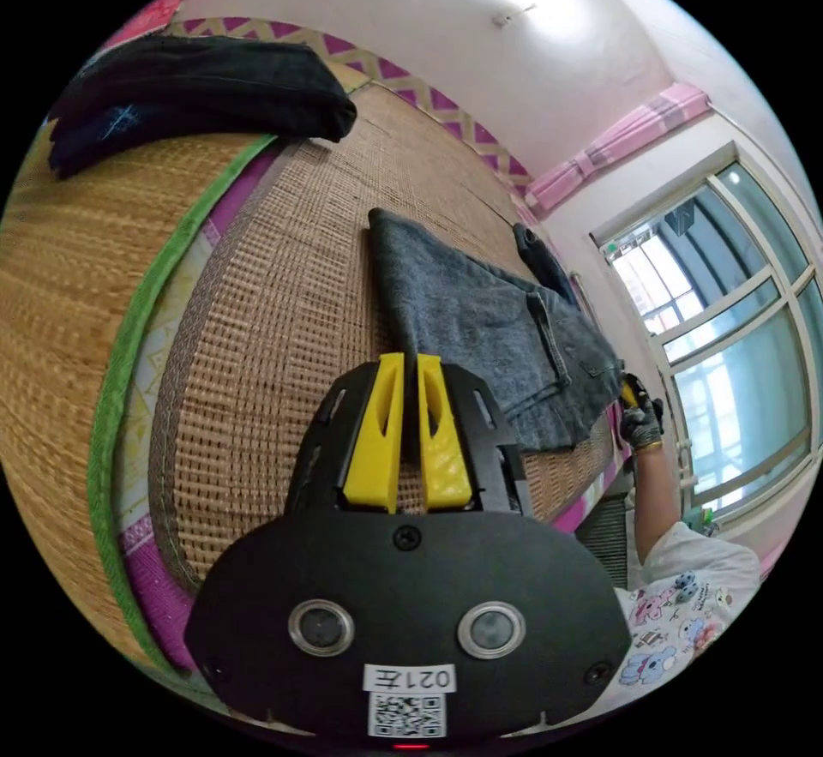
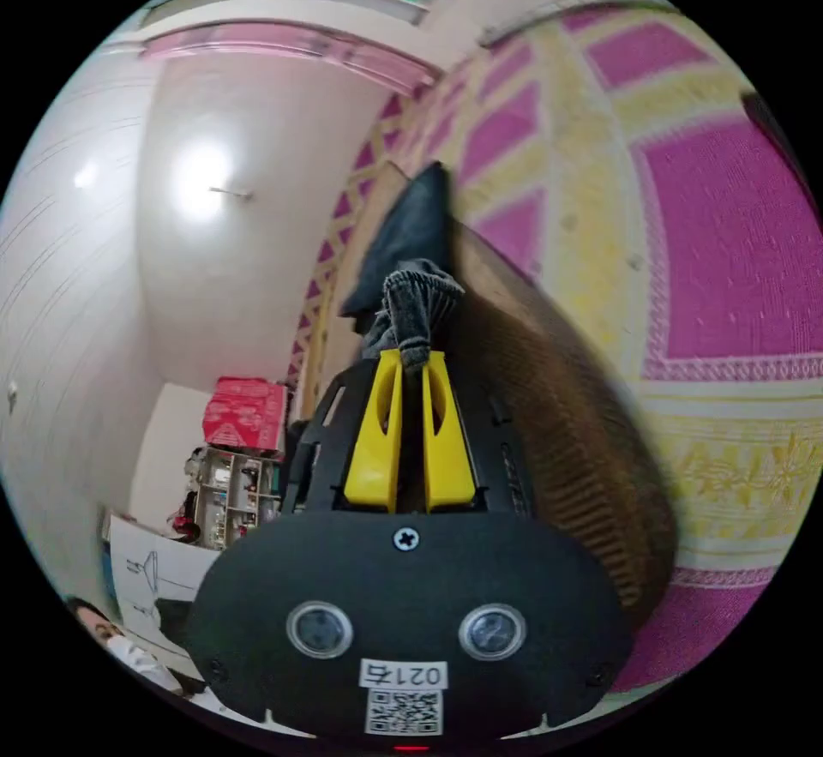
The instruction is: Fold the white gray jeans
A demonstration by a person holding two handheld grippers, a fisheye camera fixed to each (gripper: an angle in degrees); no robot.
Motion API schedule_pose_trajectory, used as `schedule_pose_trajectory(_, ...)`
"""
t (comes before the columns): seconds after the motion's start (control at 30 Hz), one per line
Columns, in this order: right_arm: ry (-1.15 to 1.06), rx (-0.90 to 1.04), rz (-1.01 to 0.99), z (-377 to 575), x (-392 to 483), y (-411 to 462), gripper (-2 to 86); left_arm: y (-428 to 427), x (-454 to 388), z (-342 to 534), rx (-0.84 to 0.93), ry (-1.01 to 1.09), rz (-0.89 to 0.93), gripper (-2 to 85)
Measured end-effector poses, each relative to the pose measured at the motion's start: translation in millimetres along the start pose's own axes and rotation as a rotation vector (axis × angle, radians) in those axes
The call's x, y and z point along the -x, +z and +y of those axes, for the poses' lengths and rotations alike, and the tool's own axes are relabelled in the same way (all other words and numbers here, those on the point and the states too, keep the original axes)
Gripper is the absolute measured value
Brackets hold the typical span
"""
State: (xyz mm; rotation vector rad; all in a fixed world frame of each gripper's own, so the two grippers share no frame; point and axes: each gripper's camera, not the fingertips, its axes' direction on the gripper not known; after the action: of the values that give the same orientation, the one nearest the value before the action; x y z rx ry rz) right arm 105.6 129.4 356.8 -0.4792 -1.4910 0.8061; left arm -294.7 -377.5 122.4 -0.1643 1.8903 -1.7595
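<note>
We count one pair of gray jeans (image 1: 493, 337) on the woven mat (image 1: 283, 294); both grippers, left gripper (image 1: 410, 360) and right gripper (image 2: 411, 356), pinch its fabric (the left at a leg hem).

One pair of gray jeans (image 1: 506, 337), two dark folded garments (image 1: 197, 97), two claws (image 1: 410, 360).

Jeans (image 1: 489, 320) dark grey denim. Woven mat (image 1: 283, 294) tan, green border, pink-yellow patterned edge. Folded garment (image 1: 197, 97) black, faint blue stitching. Left gripper (image 1: 410, 363) and right gripper (image 2: 410, 358) jaws yellow, bodies black. Curtain (image 1: 617, 144) pink. Person's shirt (image 1: 686, 611) white, cartoon print; glove (image 1: 641, 424) grey.
</note>
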Motion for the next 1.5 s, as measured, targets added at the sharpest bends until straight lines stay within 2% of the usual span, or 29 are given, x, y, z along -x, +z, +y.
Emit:
schedule_pose_trajectory(0.2,-0.046,0.009,-0.164,-21,-6,-49,2.1,10,-48,-30,-0.011,0.138,0.003,-0.8)
schedule_pose_trajectory(0.33,-0.038,-0.070,-0.141,-30,-18,-101,2.3,55,-91,-44,0.055,0.228,0.064,-0.9)
schedule_pose_trajectory(0.4,-0.012,-0.121,-0.066,-33,-42,-130,3.0,84,-99,-39,0.097,0.235,0.097,-0.9)
schedule_pose_trajectory(0.5,-0.008,-0.045,-0.039,-34,-62,-143,4.4,127,-98,-18,0.152,0.238,0.008,-0.8)
schedule_pose_trajectory(0.53,-0.024,-0.044,-0.046,-32,-59,-147,5.0,126,-95,-9,0.106,0.249,0.018,-0.7)
schedule_pose_trajectory(0.6,-0.178,-0.144,0.112,-15,-14,-170,7.8,116,-93,2,0.072,0.235,0.013,-0.6)
schedule_pose_trajectory(0.67,-0.358,-0.189,0.264,0,33,-172,8.7,87,-115,21,-0.070,0.321,-0.045,-0.5)
schedule_pose_trajectory(0.8,-0.686,-0.110,0.396,20,115,-112,8.9,99,-181,37,-0.037,0.514,0.000,1.0)
schedule_pose_trajectory(0.9,-0.807,-0.039,0.452,22,141,-49,8.8,146,-241,47,0.033,0.663,0.055,4.2)
schedule_pose_trajectory(1.07,-0.885,0.024,0.529,17,150,21,8.7,245,-327,67,0.138,0.874,-0.017,7.2)
schedule_pose_trajectory(1.27,-0.848,0.100,0.593,19,143,50,8.8,300,-355,70,0.221,0.938,-0.041,10.0)
schedule_pose_trajectory(1.4,-0.858,0.110,0.638,26,149,59,8.7,301,-358,64,0.177,0.931,-0.126,6.3)
schedule_pose_trajectory(1.5,-0.846,0.112,0.632,28,151,59,8.3,280,-341,36,0.140,0.781,0.006,2.7)
